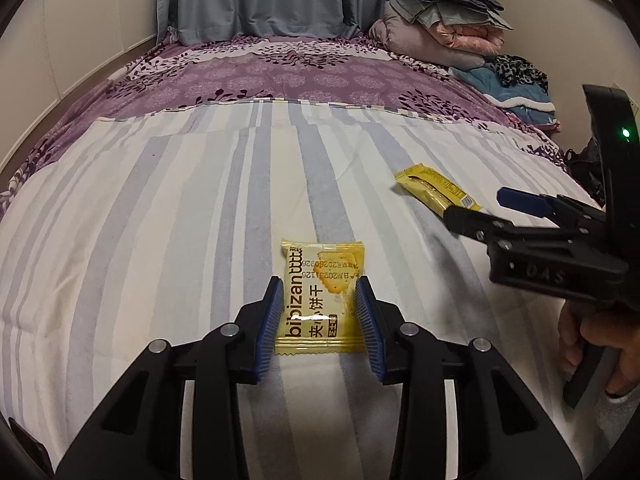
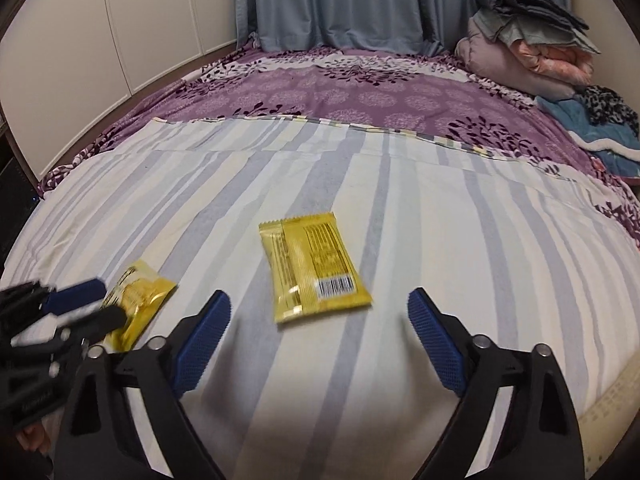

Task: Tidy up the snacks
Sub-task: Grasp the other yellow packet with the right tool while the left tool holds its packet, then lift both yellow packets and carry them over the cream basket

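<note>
glossy foil snack packet (image 1: 320, 300), matt cloth bedsheet (image 1: 160, 220)

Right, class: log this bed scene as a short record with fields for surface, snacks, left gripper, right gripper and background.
surface: striped sheet over a purple floral bedspread
snack 1: yellow biscuit packet, label up
snack 2: yellow packet, barcode side up
left gripper: jaws shut on the biscuit packet
right gripper: jaws open, second packet just ahead, not gripped
background: folded bedding, blue curtain
</note>
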Action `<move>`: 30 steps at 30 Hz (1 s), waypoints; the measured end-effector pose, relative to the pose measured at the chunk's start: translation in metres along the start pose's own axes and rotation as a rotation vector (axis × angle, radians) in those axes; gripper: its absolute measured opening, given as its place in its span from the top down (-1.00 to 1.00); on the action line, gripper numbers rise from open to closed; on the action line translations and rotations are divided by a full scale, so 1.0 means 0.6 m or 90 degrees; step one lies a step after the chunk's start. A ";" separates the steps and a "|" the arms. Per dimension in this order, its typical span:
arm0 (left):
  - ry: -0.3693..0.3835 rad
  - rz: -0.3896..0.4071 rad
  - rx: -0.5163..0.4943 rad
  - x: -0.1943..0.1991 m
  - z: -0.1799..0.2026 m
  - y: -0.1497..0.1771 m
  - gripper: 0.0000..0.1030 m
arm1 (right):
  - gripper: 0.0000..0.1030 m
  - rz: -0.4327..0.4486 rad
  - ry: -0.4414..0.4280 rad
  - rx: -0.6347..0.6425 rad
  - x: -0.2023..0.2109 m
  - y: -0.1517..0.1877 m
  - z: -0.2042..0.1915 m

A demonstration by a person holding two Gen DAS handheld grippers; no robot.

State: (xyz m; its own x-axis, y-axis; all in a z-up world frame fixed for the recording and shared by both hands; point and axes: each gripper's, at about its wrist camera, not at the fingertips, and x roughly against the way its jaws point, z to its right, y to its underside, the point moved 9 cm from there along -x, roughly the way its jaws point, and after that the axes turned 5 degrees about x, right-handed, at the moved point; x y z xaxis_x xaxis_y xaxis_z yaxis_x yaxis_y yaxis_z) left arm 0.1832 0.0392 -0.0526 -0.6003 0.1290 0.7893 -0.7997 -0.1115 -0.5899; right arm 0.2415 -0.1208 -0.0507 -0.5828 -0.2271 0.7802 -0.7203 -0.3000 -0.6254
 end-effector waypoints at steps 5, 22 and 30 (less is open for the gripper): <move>0.012 -0.005 0.011 -0.002 -0.004 0.003 0.09 | -0.42 -0.023 -0.006 0.022 -0.029 -0.011 -0.010; 0.000 -0.007 -0.013 -0.021 0.009 0.001 0.09 | 0.01 -0.019 -0.017 -0.003 -0.003 0.013 -0.003; 0.002 0.016 -0.019 0.006 0.018 -0.008 0.09 | 0.02 0.004 -0.026 -0.039 0.042 0.029 0.008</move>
State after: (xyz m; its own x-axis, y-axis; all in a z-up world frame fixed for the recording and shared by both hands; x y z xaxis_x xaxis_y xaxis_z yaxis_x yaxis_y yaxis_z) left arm 0.1849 0.0297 -0.0455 -0.6196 0.1290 0.7743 -0.7848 -0.0850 -0.6139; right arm 0.2156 -0.1361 -0.0418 -0.5726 -0.2667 0.7752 -0.7392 -0.2409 -0.6289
